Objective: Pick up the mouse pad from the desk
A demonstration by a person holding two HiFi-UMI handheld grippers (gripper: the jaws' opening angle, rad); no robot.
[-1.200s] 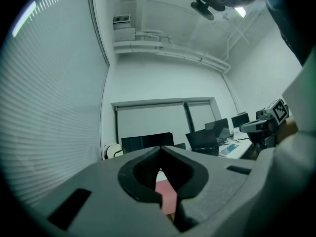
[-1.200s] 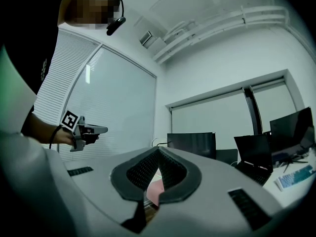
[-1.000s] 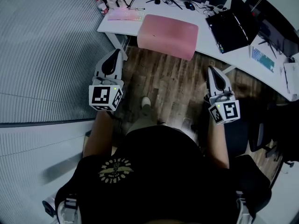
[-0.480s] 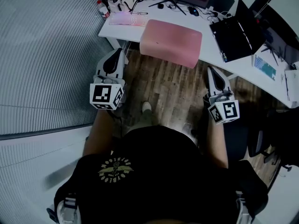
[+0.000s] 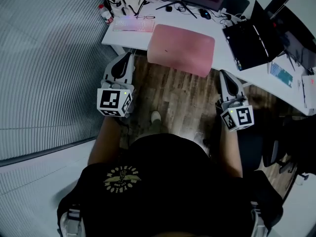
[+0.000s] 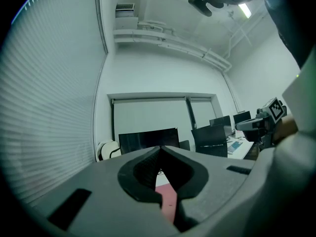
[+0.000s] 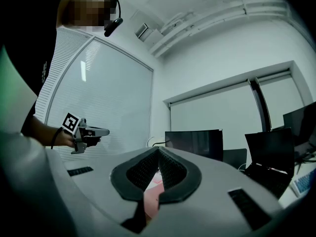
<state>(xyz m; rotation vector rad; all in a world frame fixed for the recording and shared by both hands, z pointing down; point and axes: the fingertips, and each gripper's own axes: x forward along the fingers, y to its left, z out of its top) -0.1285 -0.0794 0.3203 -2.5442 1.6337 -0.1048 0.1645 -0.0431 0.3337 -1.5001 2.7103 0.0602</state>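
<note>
Left tongs: pressed together, nothing between them; held level over the wood floor, tips close to the bench front
Right tongs: pressed together, empty; level, just short of the bench edge
Mouse pad: pink, lying on the white bench; near edge hangs past the bench front; apart from both tongs, ahead and between them
Neighbours: lit keyboard left of pad; open black laptop to its right
</note>
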